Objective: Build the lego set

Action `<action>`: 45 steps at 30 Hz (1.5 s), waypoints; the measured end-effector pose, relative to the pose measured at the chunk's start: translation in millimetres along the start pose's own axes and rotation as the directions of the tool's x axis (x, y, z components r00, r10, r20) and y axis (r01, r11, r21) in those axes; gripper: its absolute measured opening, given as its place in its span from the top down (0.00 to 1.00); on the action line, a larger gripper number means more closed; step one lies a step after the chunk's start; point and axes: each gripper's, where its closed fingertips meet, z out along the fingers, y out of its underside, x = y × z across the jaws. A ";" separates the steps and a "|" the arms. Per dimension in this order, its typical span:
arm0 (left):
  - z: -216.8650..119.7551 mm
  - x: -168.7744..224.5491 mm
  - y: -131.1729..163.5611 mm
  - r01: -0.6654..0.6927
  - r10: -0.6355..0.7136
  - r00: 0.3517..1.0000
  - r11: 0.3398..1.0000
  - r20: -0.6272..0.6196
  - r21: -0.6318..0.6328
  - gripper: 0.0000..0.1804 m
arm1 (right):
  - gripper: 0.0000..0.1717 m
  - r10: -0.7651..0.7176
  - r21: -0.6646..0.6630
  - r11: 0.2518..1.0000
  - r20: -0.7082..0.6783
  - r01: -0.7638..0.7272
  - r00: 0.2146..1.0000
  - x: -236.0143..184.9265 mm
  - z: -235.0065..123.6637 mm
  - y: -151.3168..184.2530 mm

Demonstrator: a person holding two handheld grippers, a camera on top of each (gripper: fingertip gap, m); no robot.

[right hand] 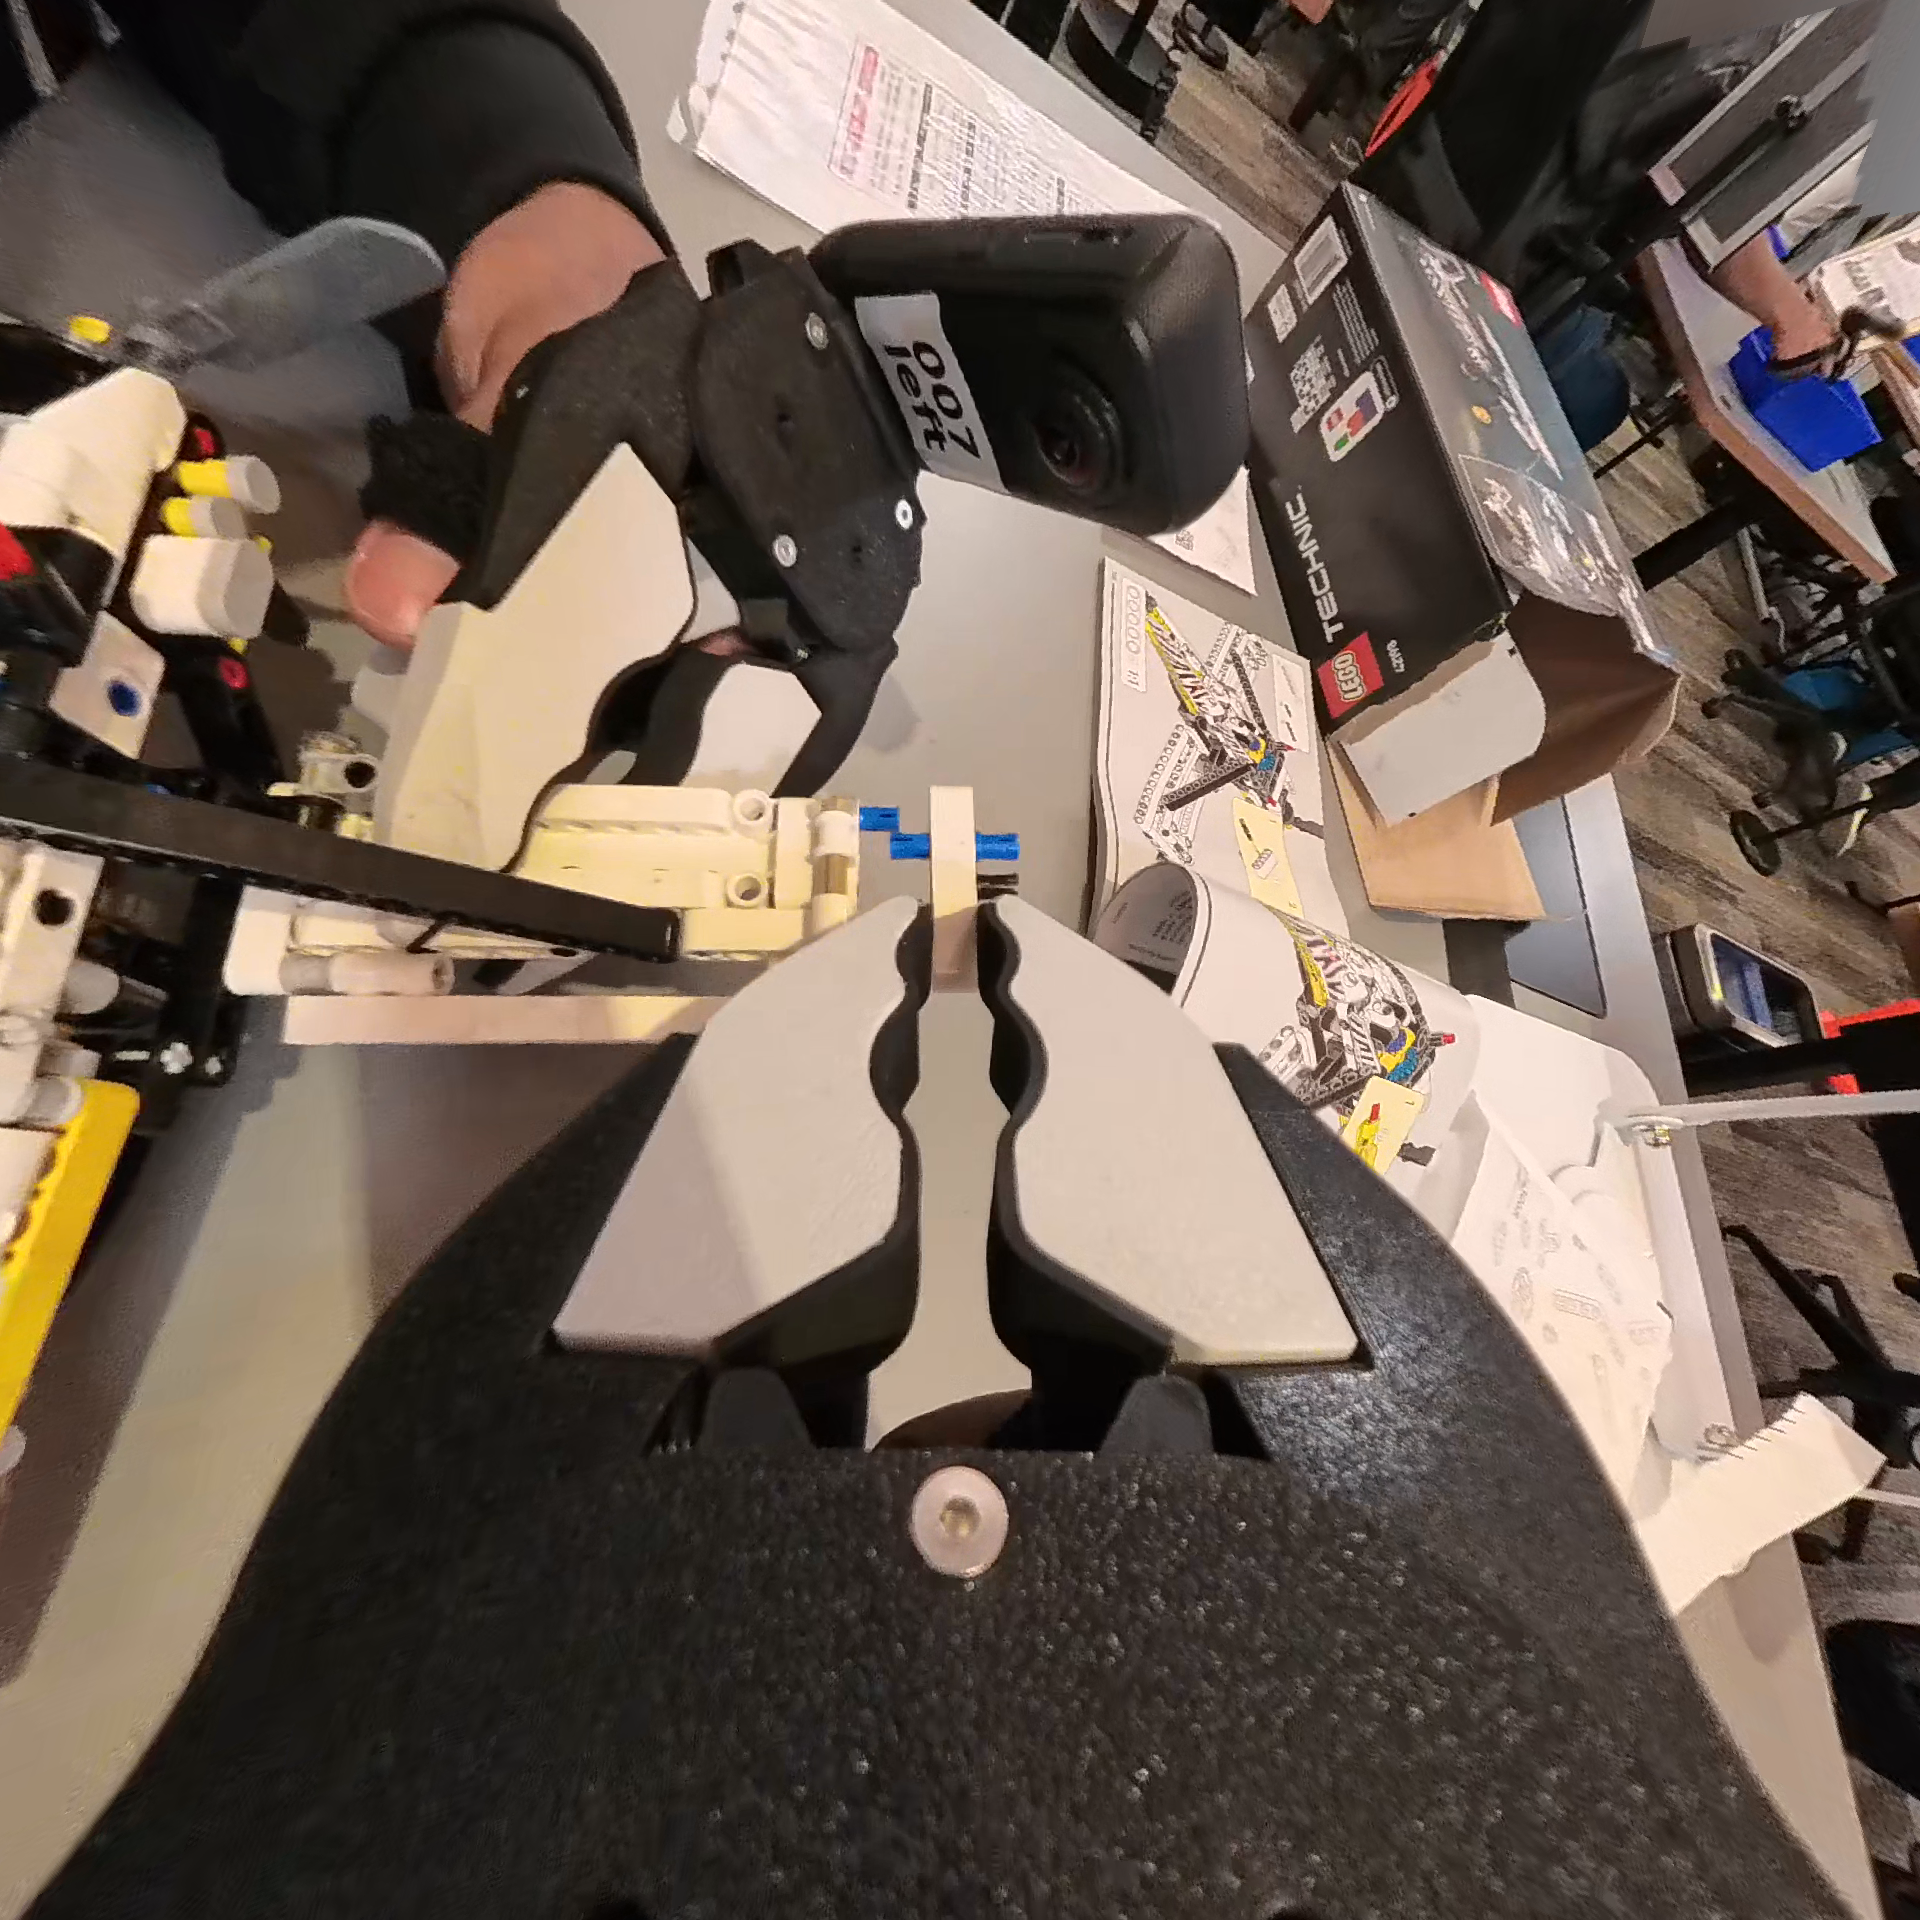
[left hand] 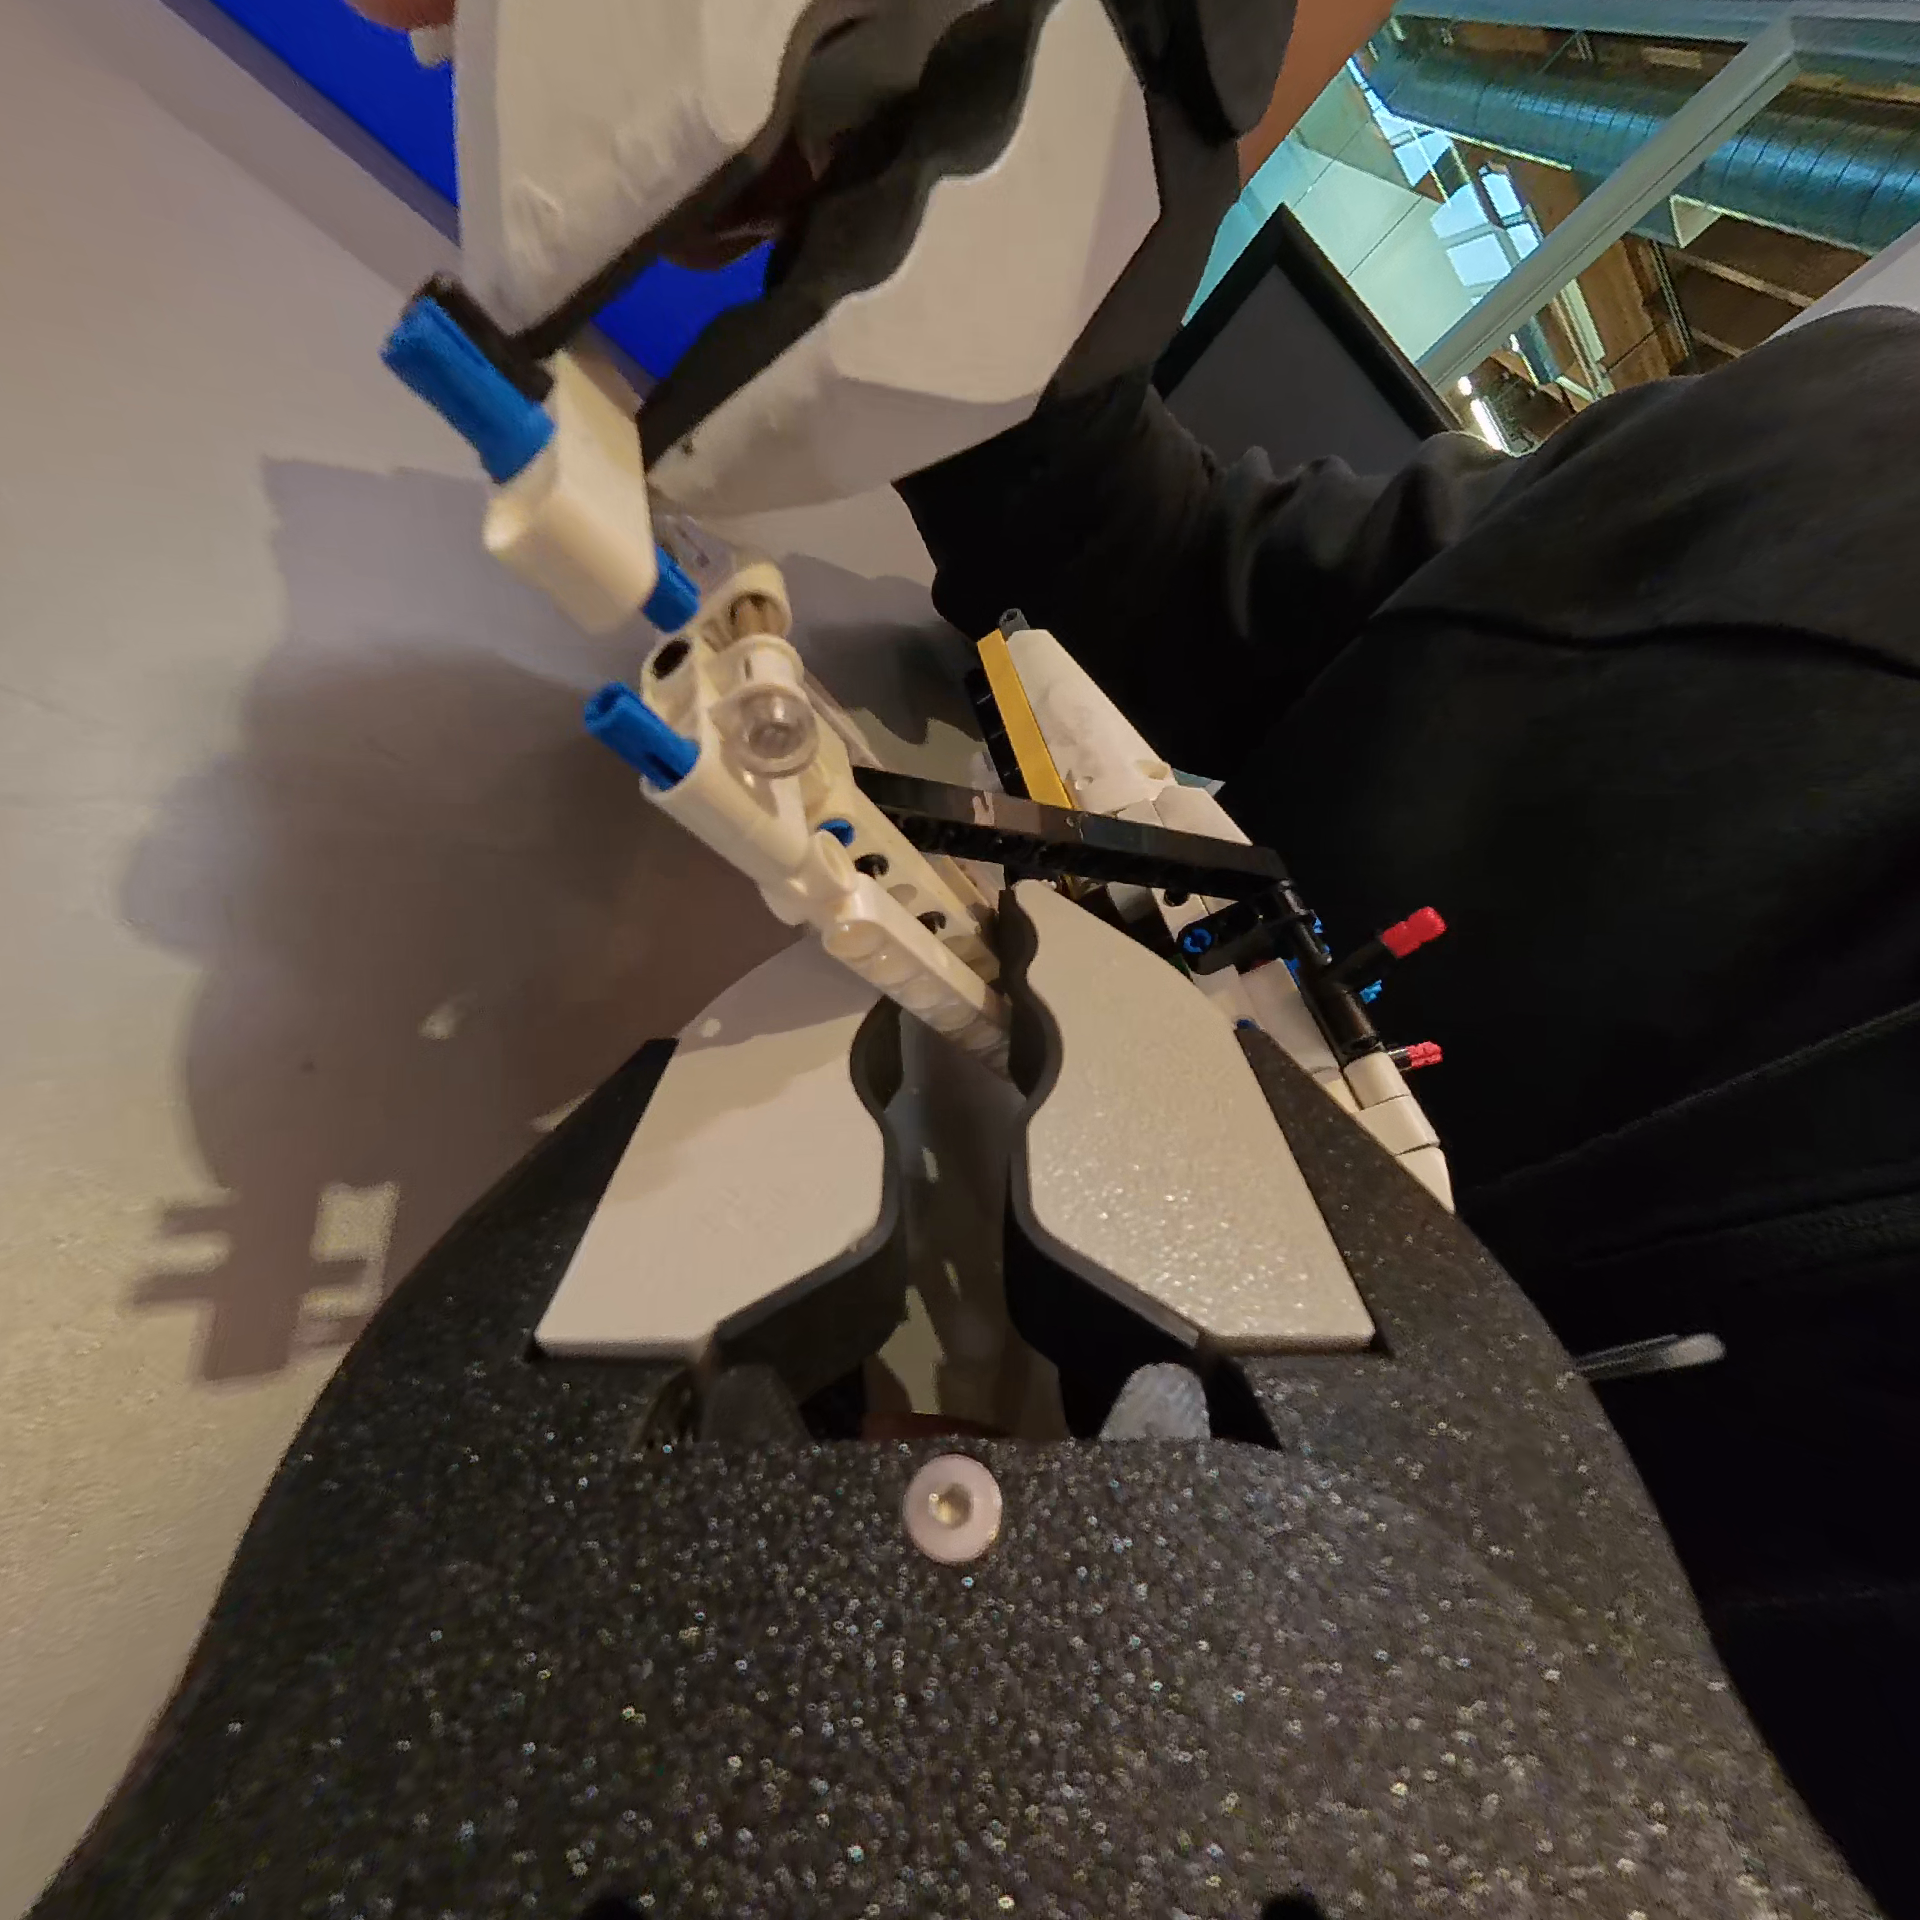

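My left gripper (left hand: 961, 982) is shut on the white boom (left hand: 831, 873) of a white, black and yellow brick-built model (left hand: 1091, 769). The boom's free end carries a blue pin (left hand: 634, 732) and a clear round stud. My right gripper (right hand: 956, 914) is shut on a small white beam (right hand: 953, 883) with blue pins (right hand: 997, 844) through it. It holds the beam upright, just off the boom's end (right hand: 790, 842), with a narrow gap between them. The left gripper (right hand: 665, 800) also shows in the right wrist view, clamped over the boom. The right gripper (left hand: 540, 353) with its beam (left hand: 582, 520) shows at the top of the left wrist view.
A grey table (right hand: 1008, 644) holds an open instruction booklet (right hand: 1216, 748), a black toy box (right hand: 1403, 468) and printed sheets (right hand: 935, 135). The model's body and yellow part (right hand: 52, 1195) stand at the left. A person's hand (right hand: 457, 343) grips the left tool. The left gripper's tips are roughly 9 cm from the right gripper's.
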 end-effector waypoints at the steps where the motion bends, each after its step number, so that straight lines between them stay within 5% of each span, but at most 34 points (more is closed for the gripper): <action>1: 0.0 0.6 0.1 -0.004 0.004 1.000 1.000 -0.002 0.000 0.91 | 0.96 -0.006 0.002 1.000 0.008 0.006 1.000 -0.9 0.2 -1.2; 32: 0.5 7.5 -1.3 -0.049 0.050 0.998 0.999 -0.038 0.012 0.91 | 0.96 -0.019 0.021 1.000 0.138 0.016 0.990 -7.3 -0.3 -0.8; 45: -1.9 14.5 -4.0 -0.020 0.022 0.993 1.000 -0.112 0.020 0.79 | 0.96 -0.033 0.006 0.999 0.114 0.033 0.993 -6.6 -0.2 1.4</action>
